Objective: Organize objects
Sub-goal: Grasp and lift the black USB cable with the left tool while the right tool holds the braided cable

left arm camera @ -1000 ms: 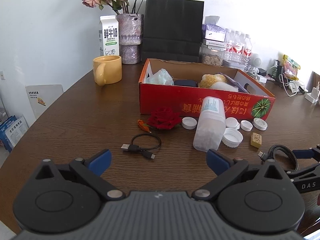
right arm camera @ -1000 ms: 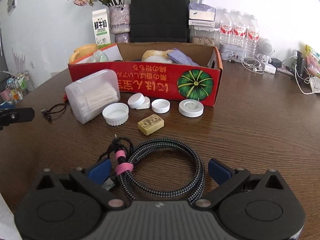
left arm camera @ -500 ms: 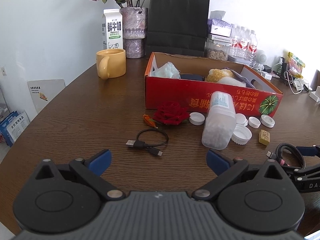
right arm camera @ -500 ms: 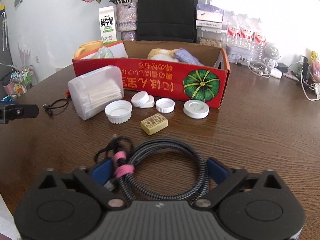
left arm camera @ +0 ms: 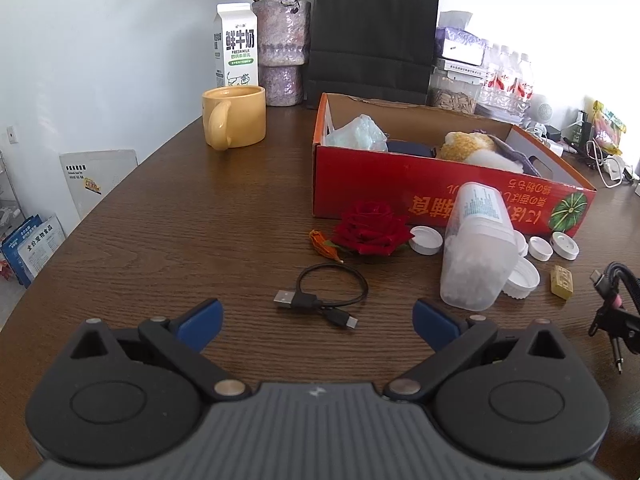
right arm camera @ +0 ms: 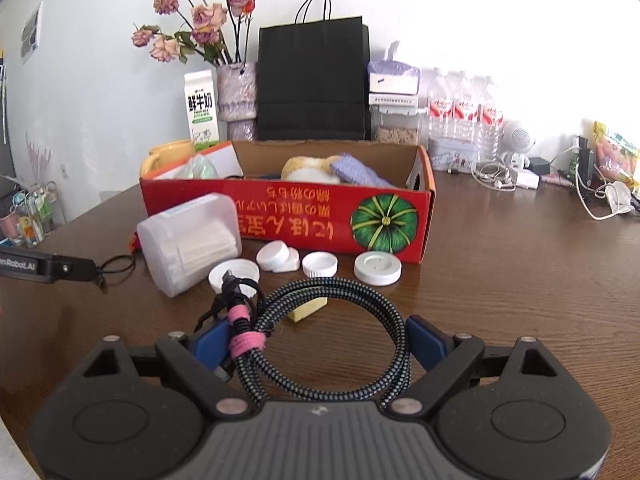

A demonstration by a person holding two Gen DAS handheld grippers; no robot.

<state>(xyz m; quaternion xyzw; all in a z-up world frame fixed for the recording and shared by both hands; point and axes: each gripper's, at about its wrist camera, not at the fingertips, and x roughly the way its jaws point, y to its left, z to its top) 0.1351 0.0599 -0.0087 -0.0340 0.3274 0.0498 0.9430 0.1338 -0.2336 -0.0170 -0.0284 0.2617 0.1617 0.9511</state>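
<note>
While the left gripper (left arm camera: 316, 314) is hanging wide open, the right gripper (right arm camera: 318, 340) is gripping the cable (right arm camera: 332, 320); next, carrying it into the box (right arm camera: 280, 216).

Daylight came from the right, where the wall (right arm camera: 520, 40) burned out to white in both views. The table (left arm camera: 200, 220) carried a soft sheen and faint shadows. Focus was sharp mid-frame; fisheye bending curved the edges, and the corners went black.
</note>
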